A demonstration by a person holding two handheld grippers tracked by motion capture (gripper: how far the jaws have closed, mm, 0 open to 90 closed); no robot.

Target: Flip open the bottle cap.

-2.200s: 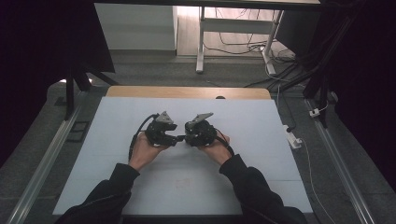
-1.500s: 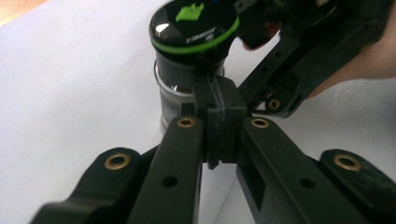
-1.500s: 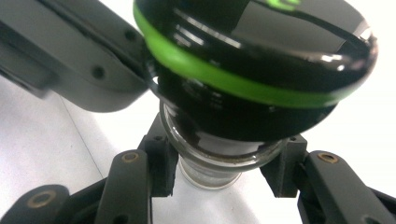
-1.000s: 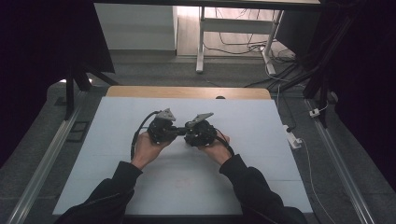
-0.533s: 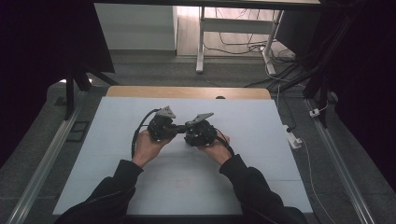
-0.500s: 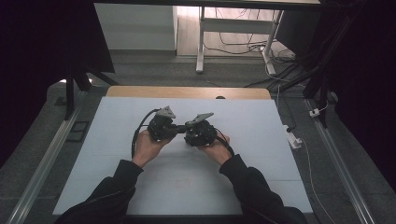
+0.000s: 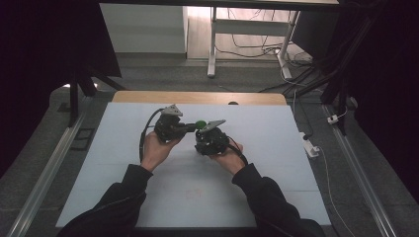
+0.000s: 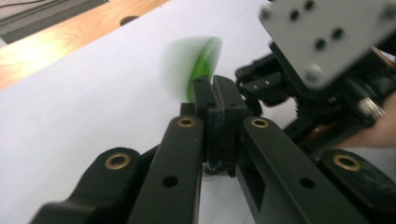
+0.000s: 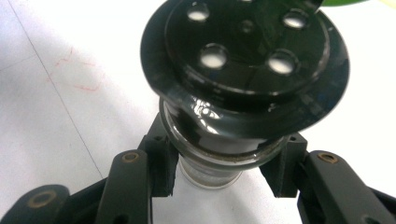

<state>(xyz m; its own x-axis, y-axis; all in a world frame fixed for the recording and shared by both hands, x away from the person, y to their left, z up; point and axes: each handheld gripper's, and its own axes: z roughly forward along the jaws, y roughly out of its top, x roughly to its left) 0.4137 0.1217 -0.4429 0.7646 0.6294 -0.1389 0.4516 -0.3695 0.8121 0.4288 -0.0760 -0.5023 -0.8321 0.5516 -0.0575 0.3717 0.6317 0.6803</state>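
Two hand-held grippers, right (image 9: 219, 186) clamping jar (image 9: 243, 70)

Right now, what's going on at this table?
A person sits at a white table with a gripper in each hand. The right gripper clamps its fingers on a glass shaker with a black perforated lid. The left gripper is pinched on a blurred green piece just beside it.

White tabletop (image 7: 276, 148), wooden strip (image 7: 197, 97) along far edge, faint red marks (image 7: 193, 192)
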